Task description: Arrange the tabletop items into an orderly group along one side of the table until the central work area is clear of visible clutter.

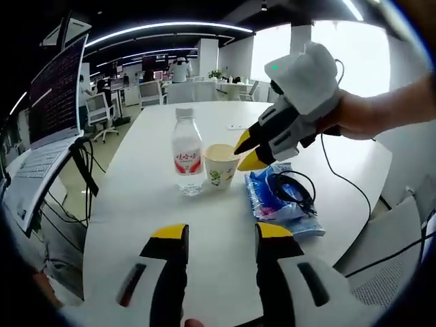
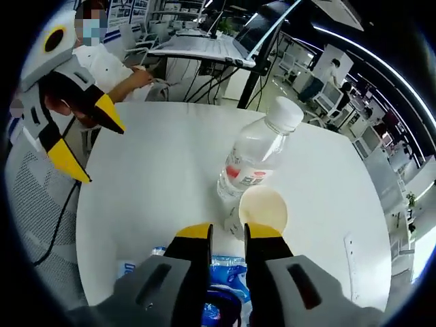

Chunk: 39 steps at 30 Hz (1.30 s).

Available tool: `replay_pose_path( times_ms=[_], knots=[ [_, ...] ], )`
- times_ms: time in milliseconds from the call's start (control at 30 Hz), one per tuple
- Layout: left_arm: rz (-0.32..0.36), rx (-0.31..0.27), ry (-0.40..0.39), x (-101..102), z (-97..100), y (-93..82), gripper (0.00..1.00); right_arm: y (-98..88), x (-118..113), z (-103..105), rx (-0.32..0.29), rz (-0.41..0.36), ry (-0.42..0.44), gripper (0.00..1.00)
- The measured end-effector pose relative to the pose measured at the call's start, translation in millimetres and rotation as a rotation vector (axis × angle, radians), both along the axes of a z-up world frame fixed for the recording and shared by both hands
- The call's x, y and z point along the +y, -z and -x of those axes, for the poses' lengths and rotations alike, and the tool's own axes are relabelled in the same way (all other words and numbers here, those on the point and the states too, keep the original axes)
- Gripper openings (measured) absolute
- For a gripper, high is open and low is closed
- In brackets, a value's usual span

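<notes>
The water bottle [image 1: 187,151] stands upright on the white bench [image 1: 150,204], its long axis vertical and its white cap up (in the right gripper view it reads as leaning, cap toward the upper right). Just beside it stands a paper cup [image 1: 221,165], mouth up, and next to the cup a blue packet [image 1: 276,197] lies flat with a black cable [image 1: 294,188] coiled on top. An open laptop [image 1: 48,129] sits on a stand at the bench's edge, in an open office with desks and chairs behind.

The left gripper [image 1: 221,235] hovers well short of the bottle, fingers wide and holding nothing. The right gripper [image 2: 227,233] hangs over the packet, its fingers narrow and empty, tips just beside the cup.
</notes>
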<state>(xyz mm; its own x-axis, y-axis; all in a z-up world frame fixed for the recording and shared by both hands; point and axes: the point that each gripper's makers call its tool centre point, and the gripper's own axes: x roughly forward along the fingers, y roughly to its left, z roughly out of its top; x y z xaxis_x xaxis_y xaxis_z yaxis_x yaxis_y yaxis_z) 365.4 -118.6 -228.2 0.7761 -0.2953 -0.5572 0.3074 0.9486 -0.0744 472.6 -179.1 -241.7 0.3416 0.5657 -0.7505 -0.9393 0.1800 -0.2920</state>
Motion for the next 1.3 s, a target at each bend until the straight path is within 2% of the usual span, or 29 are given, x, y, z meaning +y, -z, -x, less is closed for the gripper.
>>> replay_pose_path(
  times_ms=[267, 467, 733, 1033, 1300],
  knots=[
    [0.002, -0.001, 0.016, -9, -0.9, -0.9, 0.38, -15.2, -17, 5, -0.032, -0.032, 0.033, 0.16],
    [0.004, 0.0, 0.023, -13, -2.3, -1.5, 0.38, -17.6, -29, 15, -0.051, -0.028, 0.03, 0.16],
    [0.005, 0.004, 0.033, -18, -2.5, -0.5, 0.37, -13.4, -51, 26, -0.038, -0.037, 0.077, 0.16],
    [0.007, 0.007, 0.052, -32, -1.6, -0.8, 0.37, -5.1, -87, 36, -0.018, -0.033, 0.139, 0.16],
    [0.008, 0.001, 0.062, -39, -5.4, -3.7, 0.37, -4.9, -113, 35, -0.013, -0.045, 0.21, 0.16]
  ],
)
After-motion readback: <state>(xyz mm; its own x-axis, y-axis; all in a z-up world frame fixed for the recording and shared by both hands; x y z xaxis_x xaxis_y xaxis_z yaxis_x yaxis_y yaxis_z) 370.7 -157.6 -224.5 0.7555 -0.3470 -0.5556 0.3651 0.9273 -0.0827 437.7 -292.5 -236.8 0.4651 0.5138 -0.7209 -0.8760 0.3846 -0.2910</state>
